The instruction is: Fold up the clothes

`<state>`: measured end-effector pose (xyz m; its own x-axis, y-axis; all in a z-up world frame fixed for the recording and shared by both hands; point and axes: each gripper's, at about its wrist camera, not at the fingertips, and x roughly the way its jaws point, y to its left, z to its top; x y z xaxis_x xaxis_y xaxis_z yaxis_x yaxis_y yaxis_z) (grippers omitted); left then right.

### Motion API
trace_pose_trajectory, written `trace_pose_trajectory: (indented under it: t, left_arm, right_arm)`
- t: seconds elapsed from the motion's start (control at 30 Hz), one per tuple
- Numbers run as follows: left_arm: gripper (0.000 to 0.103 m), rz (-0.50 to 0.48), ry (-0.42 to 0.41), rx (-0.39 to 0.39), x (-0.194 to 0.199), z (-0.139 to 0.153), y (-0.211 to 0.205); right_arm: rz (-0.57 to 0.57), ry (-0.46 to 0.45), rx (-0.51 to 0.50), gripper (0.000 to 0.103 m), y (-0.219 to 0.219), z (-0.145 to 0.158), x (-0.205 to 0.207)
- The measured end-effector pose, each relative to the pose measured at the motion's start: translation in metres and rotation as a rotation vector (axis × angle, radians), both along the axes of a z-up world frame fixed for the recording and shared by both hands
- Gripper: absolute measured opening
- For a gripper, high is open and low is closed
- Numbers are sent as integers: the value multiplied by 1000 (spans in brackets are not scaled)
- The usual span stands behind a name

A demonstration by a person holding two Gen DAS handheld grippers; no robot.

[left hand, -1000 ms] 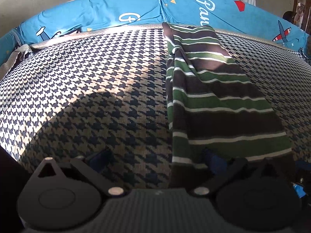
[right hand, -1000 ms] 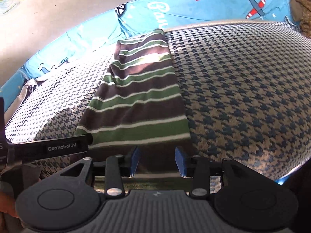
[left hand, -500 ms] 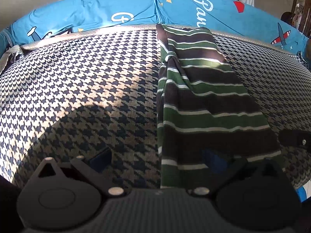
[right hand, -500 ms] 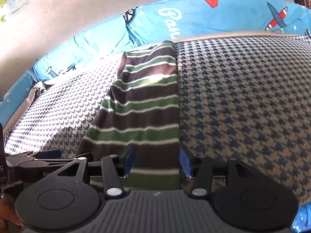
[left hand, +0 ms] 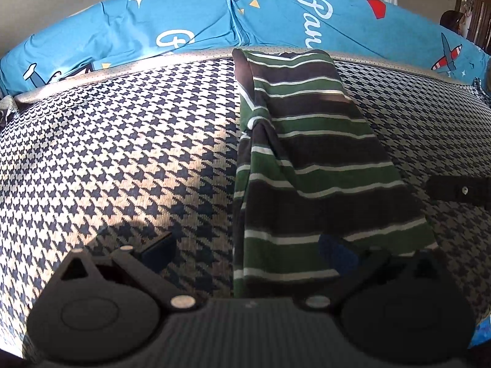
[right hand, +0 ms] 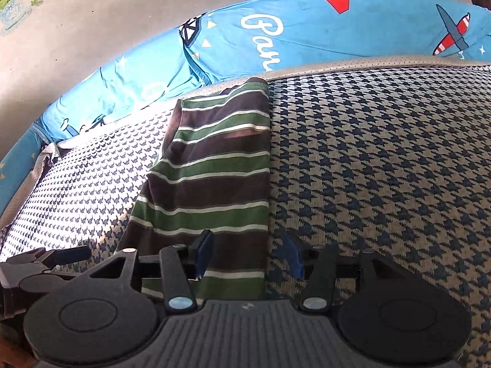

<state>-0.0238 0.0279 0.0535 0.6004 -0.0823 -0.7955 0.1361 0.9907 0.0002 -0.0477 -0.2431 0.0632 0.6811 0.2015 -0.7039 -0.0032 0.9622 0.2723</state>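
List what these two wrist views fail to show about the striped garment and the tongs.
- Striped garment, near hem: both views, hidden behind the tongs' bodies.
- What garment it is: folded into a long strip, so I cannot tell.
- Right tongs: open, but whether the pads touch the cloth is unclear.
- Left tongs: right pad in shadow over the fabric; contact unclear.

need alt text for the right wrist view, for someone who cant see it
A striped garment, folded into a long strip, lies on a houndstooth cover. The right claw is open over its near end, and a blue printed sheet runs along the far edge.
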Motion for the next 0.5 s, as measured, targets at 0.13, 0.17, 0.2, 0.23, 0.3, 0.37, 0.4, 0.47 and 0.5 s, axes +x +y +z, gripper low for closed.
trace_pose_trajectory:
  t: [0.13, 0.17, 0.2, 0.23, 0.3, 0.37, 0.4, 0.47, 0.5]
  left_arm:
    - [103, -14, 9, -2, 19, -1, -6]
    - [103, -16, 9, 1, 23, -2, -7]
    - [103, -17, 8, 3, 26, -2, -9]
    - [103, -19, 7, 6, 30, -3, -10]
    - [103, -22, 7, 9, 38, -3, -13]
    - [103, -24, 7, 6, 46, -4, -16]
    - [103, -24, 7, 5, 50, -4, -17]
    - [103, -22, 4, 3, 57, -5, -19]
    - [103, -19, 3, 2, 60, -5, -20]
  right_arm:
    - [-11, 7, 19, 50, -5, -3, 16]
    - [-10, 9, 23, 50, -6, -4, 20]
    - [-6, 11, 24, 50, -6, -4, 24]
    - [-2, 14, 23, 51, -7, -5, 28]
    - [6, 19, 22, 51, -8, -6, 36]
    - [16, 14, 22, 51, -10, -7, 44]
    - [20, 12, 21, 51, -10, -7, 48]
    - [22, 4, 21, 51, -13, -7, 54]
    - [23, 0, 23, 51, -15, -7, 58]
